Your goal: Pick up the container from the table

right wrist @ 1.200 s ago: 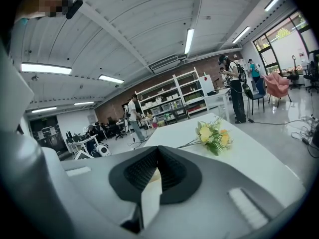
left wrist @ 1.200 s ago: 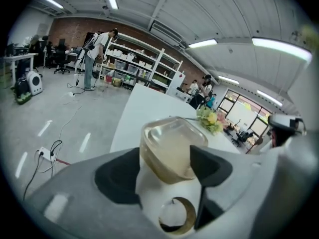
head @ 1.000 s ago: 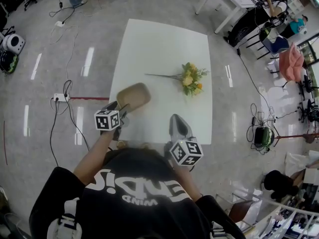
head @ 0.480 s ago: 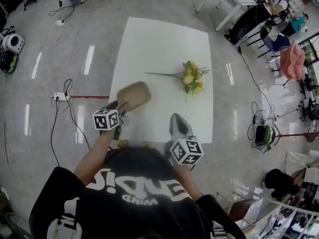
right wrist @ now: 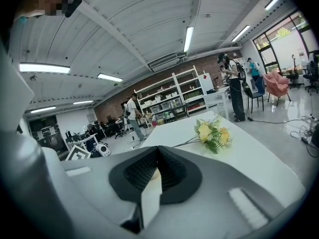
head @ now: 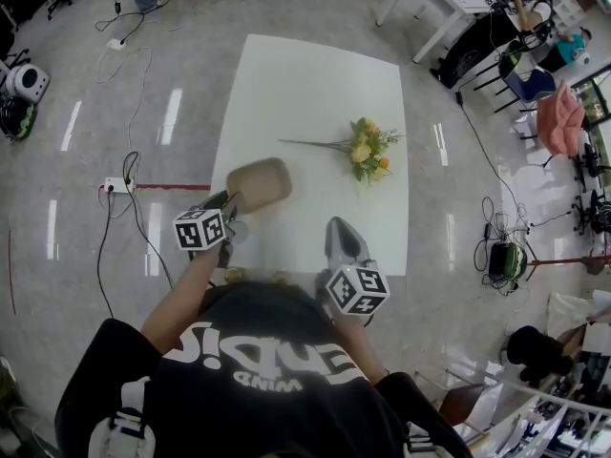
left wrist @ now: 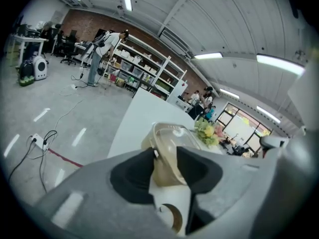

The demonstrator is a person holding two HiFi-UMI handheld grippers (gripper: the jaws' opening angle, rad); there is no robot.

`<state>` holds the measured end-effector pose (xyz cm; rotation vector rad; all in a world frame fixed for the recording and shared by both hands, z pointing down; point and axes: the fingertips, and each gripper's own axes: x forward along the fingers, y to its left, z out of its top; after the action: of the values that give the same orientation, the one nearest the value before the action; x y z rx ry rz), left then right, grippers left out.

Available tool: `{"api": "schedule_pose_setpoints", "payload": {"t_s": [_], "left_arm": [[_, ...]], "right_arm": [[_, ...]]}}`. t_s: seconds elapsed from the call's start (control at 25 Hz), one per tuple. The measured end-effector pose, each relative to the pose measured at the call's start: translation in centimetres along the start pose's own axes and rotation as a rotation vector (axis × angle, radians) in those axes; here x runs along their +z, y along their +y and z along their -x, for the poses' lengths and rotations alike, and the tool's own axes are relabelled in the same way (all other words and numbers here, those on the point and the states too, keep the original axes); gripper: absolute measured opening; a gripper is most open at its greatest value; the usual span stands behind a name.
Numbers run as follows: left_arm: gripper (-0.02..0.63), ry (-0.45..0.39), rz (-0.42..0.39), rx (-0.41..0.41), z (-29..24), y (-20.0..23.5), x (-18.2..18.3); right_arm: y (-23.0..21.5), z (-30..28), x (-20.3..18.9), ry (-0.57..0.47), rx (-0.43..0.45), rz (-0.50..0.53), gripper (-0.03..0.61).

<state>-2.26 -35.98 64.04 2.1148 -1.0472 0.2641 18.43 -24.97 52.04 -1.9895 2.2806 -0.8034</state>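
Container (head: 258, 181): tan, translucent plastic tub on the white table (head: 315, 74), near its left edge. Judged light, thin-walled, flexible and probably slick, so best taken by the near wall at the rim with a gentle squeeze. Left gripper (head: 232, 210): jaws closing, that wall between the pads, firm contact not evident. Right gripper (head: 342, 239): jaws together, empty. Flowers (head: 366, 151) lie well apart.
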Motion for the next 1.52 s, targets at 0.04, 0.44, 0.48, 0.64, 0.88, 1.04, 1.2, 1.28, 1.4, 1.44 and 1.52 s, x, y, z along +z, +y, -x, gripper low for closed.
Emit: {"api": "schedule_pose_setpoints", "payload": {"t_s": [0.04,0.44,0.48,0.64,0.88,1.04,1.2,1.28,1.4,1.44,1.52], "left_arm": [[0.141,-0.01,0.001,-0.004,0.1,-0.1,0.2],[0.101,-0.069,-0.032,-0.011,1.4,-1.2,1.8],[0.098,-0.075,-0.045,-0.008,1.6,-1.4,2.0],[0.087,-0.106,-0.076,0.0,2.4,-2.4,3.0],[0.069,-0.134,-0.132,0.009,3.1,-4.4,3.6],[0.063,-0.172,-0.145,0.036,4.0,-5.9,3.9],[0.052,-0.225,-0.165,0.054,4.8,-8.9,4.2],[0.043,-0.244,-0.184,0.066,5.6,-9.9,4.3],[0.043,-0.272,-0.212,0.082,7.0,-10.7,5.1],[0.043,-0.282,-0.22,0.086,7.6,-11.0,5.2],[0.043,-0.302,-0.23,0.091,9.0,-11.7,5.4]], "right_arm": [[0.0,0.0,0.0,-0.001,0.002,0.0,0.0],[0.3,0.2,0.0,0.0,0.015,-0.003,0.0],[0.4,0.2,0.0,0.001,0.017,-0.002,0.0],[0.4,0.8,0.1,0.0,0.026,-0.002,0.0],[-0.2,1.9,-0.1,0.009,0.047,-0.004,0.0],[-0.8,3.1,0.0,0.018,0.081,0.003,0.0],[-2.2,4.6,-0.1,0.026,0.13,0.003,0.0],[-2.1,5.0,-0.4,0.033,0.161,0.008,0.0],[-1.7,4.8,-0.7,0.037,0.192,0.019,0.0],[-1.5,4.9,-0.8,0.037,0.197,0.019,0.0],[-1.3,5.4,-1.3,0.04,0.2,0.017,0.0]]}}
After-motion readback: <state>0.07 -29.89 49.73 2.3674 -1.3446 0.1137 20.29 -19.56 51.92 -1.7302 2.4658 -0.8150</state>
